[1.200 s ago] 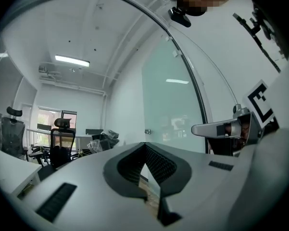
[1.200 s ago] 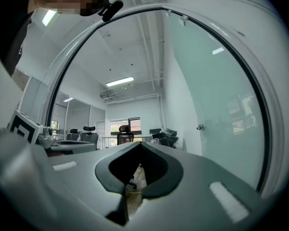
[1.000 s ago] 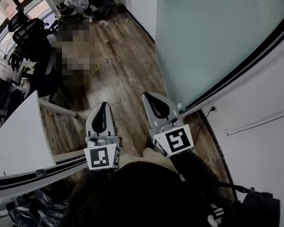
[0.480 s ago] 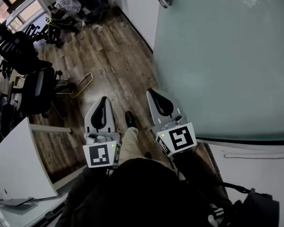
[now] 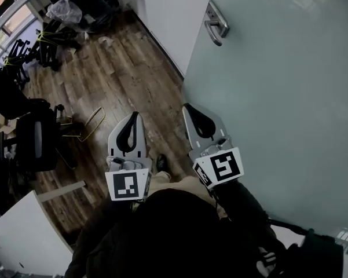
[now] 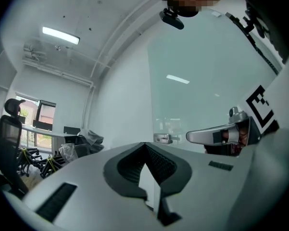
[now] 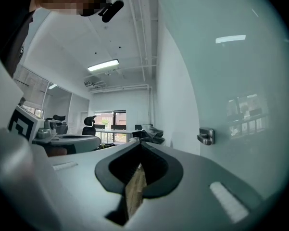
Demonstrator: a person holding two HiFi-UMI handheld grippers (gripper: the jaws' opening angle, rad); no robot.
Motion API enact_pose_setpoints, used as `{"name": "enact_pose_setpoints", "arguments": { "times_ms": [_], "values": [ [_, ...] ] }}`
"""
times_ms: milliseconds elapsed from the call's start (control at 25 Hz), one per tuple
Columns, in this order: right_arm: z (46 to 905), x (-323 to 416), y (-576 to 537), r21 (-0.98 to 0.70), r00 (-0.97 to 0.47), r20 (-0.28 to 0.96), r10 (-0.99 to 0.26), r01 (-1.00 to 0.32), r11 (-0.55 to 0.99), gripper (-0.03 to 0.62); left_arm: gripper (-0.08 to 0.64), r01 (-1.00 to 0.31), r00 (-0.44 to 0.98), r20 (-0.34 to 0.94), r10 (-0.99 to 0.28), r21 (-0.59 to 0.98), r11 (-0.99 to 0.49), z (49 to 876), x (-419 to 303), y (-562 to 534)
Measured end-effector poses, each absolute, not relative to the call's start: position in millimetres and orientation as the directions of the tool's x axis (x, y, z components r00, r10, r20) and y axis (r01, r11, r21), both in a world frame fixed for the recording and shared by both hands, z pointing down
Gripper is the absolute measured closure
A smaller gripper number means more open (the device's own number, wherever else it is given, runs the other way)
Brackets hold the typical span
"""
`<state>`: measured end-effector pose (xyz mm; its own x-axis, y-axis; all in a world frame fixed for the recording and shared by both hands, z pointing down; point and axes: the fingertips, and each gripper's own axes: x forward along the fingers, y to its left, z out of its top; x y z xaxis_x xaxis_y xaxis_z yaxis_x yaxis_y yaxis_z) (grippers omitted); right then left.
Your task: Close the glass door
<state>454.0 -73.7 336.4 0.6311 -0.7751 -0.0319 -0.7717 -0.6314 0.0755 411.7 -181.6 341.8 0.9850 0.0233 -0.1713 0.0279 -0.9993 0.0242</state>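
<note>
The frosted glass door (image 5: 278,103) fills the right side of the head view, with its metal lever handle (image 5: 216,24) near the top. My right gripper (image 5: 187,107) is shut and empty, just left of the glass and apart from it, well short of the handle. My left gripper (image 5: 135,115) is beside it over the wooden floor, also shut on nothing. In the right gripper view the handle (image 7: 207,136) sits ahead on the glass (image 7: 240,81) to the right of my closed jaws (image 7: 141,144). The left gripper view shows its closed jaws (image 6: 144,144), the handle (image 6: 163,138) and the door (image 6: 207,81) beyond.
A white wall panel (image 5: 171,16) adjoins the door's far edge. Black office chairs (image 5: 35,138) and a yellow wire frame (image 5: 88,124) stand on the wooden floor (image 5: 133,74) at left. Bags (image 5: 66,7) lie at the back. A white desk corner (image 5: 23,236) is at lower left.
Both grippers and the head have travelled forward along the glass door. The handle has come nearer. The black door-frame strip and white wall at right have left the view.
</note>
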Motion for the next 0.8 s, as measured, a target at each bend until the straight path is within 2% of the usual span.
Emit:
{"name": "enact_pose_setpoints", "arguments": {
  "times_ms": [400,600,800],
  "values": [
    [306.0,521.0,-82.6,0.135,0.722,-0.123,-0.681,-0.667,-0.732,0.591,0.563,0.148,0.978,-0.155,0.141,0.032,-0.989,347.8,503.9,-202.1],
    [270.6,577.2,-76.5,0.169,0.730,-0.194,-0.655,-0.633,-0.756,0.591,0.563,0.191,0.966,-0.172,0.191,-0.013,-0.981,329.3,577.7,-191.5],
    [248.5,630.5,-68.6,0.193,0.773,-0.206,-0.600,-0.569,-0.799,0.591,0.563,0.251,0.946,-0.199,0.256,-0.052,-0.967,295.8,632.3,-173.6]
  ]
}}
